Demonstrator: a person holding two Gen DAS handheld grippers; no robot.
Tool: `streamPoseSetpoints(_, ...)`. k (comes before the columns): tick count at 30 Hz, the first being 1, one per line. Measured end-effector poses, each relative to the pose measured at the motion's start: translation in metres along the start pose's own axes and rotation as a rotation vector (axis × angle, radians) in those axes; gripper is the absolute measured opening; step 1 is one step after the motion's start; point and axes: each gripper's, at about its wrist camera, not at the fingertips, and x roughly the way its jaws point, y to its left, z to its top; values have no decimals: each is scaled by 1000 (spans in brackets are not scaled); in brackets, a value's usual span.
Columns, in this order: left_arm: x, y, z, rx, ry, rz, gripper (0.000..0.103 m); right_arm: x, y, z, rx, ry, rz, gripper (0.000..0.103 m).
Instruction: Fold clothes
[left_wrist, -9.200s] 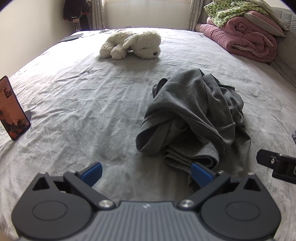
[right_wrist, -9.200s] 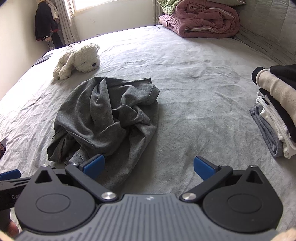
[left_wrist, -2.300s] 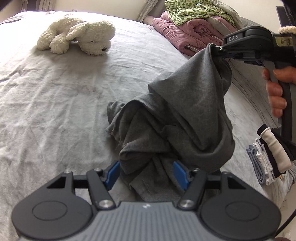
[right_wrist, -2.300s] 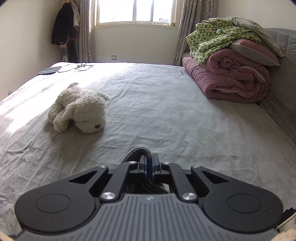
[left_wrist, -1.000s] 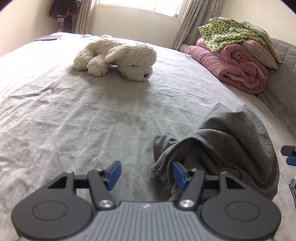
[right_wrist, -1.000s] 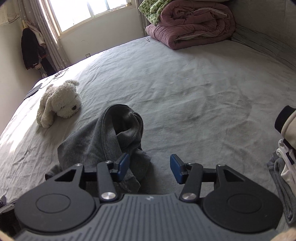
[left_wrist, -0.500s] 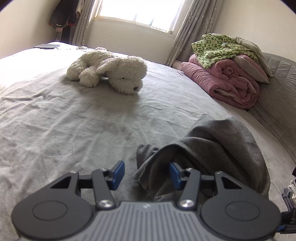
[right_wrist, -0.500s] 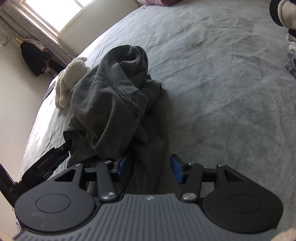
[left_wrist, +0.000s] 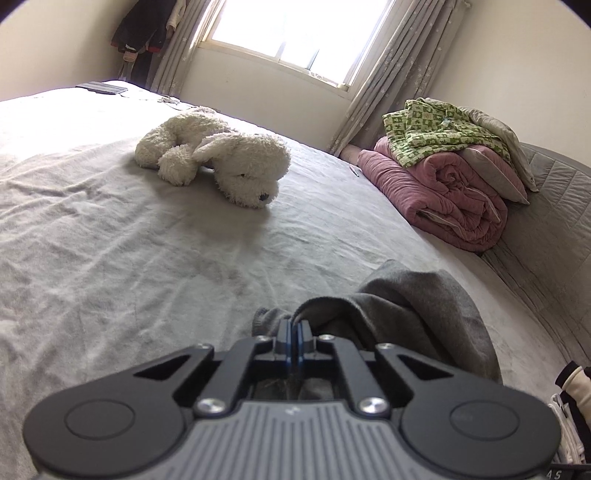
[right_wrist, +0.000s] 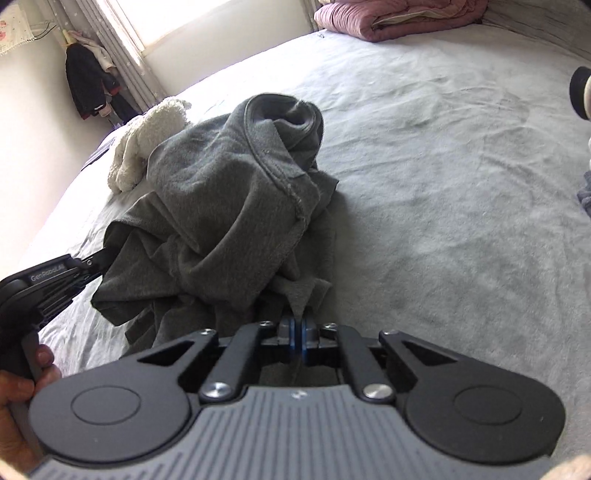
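The bed (left_wrist: 110, 258) is wide, under a creased grey sheet, and fills most of the room. At the far left corner dark coats (left_wrist: 142, 29) hang beside a curtain (left_wrist: 173, 48), and a bright window (left_wrist: 295, 29) sits in the far wall. A white plush dog (left_wrist: 221, 162) lies on the bed, far and left of middle. On the far right a rolled pink quilt (left_wrist: 443, 192) lies against the padded headboard (left_wrist: 554, 221), with a green patterned blanket (left_wrist: 436, 129) on top. At the near right edge a stack of folded clothes (left_wrist: 572, 398) just shows.

The grey garment (right_wrist: 229, 206) lies in a crumpled heap near the middle of the bed, bunched up into a hump, the dog beyond it.

A hand (right_wrist: 18, 391) at the near left grips the handle of the left claw (left_wrist: 294, 334), which reaches in low from the heap's left side; its blue pads (left_wrist: 283, 339) are pressed together with a fold of the garment's edge pinched between them. The right claw (right_wrist: 297, 338) sits at the near edge of the heap, pointing across the bed, likewise clenched on a bit of grey hem that rises from between its pads.
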Motion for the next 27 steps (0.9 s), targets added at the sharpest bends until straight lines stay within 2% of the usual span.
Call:
streamPoseSetpoints(4,-19,-1,12,-1,-54,30,2,-16,-13,11,-10,-74,-48,4)
streamPoseSetpoints(10,-50,-5,26,82,-110,118,2,-25,-29,24,-2,-119,-88,4)
streamPoseSetpoints(17,-62,19,32,103,-70,325,2,-29,-44,35,14,-139,-118,4)
streamPoseSetpoints(21,-57,31,31,72,-24,334,3,-28,-44,33,11,-119,-118,4)
streamPoseSetpoints(24,-53,28,27,93,11,333,4,-29,-46,33,3,-103,-108,4)
streamPoseSetpoints(27,-52,24,23,105,27,321,5,-31,-48,32,2,-88,-106,10)
